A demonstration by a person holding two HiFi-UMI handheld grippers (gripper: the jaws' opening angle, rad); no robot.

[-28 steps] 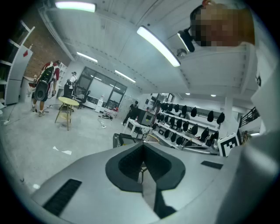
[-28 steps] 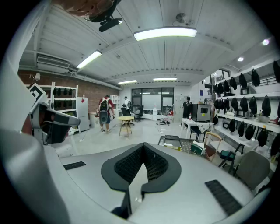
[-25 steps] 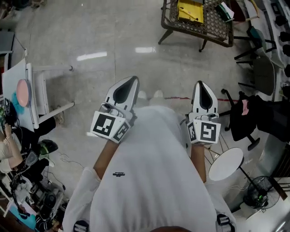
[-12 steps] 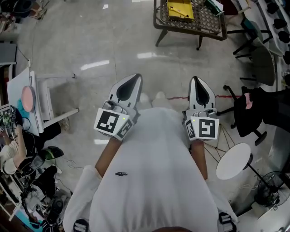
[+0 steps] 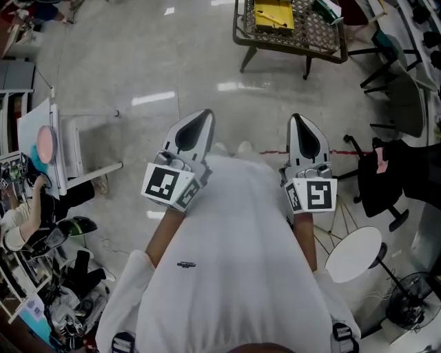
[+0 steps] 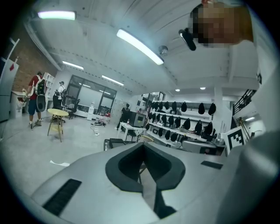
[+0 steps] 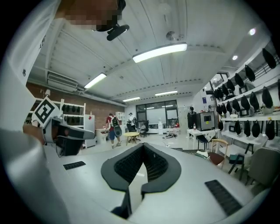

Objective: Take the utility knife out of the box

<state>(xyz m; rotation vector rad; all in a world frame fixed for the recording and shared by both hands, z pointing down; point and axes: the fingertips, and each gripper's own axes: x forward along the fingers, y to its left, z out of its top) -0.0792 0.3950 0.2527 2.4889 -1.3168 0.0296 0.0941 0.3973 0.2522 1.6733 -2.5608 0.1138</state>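
Observation:
Both grippers are held close in front of a white shirt and point forward over the floor. My left gripper (image 5: pixel 205 114) has its jaws together with nothing between them, and its tip (image 6: pixel 142 145) faces an open room. My right gripper (image 5: pixel 297 118) is likewise shut and empty (image 7: pixel 142 145). A yellow box (image 5: pixel 274 15) lies on a wicker table (image 5: pixel 324 38) well ahead of both grippers, at the top of the head view. No utility knife is visible in any view.
A white stand (image 5: pixel 52 148) is on the floor at the left, with a seated person (image 5: pixel 21 217) and clutter beside it. Black chairs (image 5: pixel 386 176) and a small round white table (image 5: pixel 353 251) crowd the right. Far off are a yellow table (image 6: pixel 57 113) and standing people.
Both grippers have edged forward together and stayed shut. The wicker table with the yellow box has shifted up and left in the head view.

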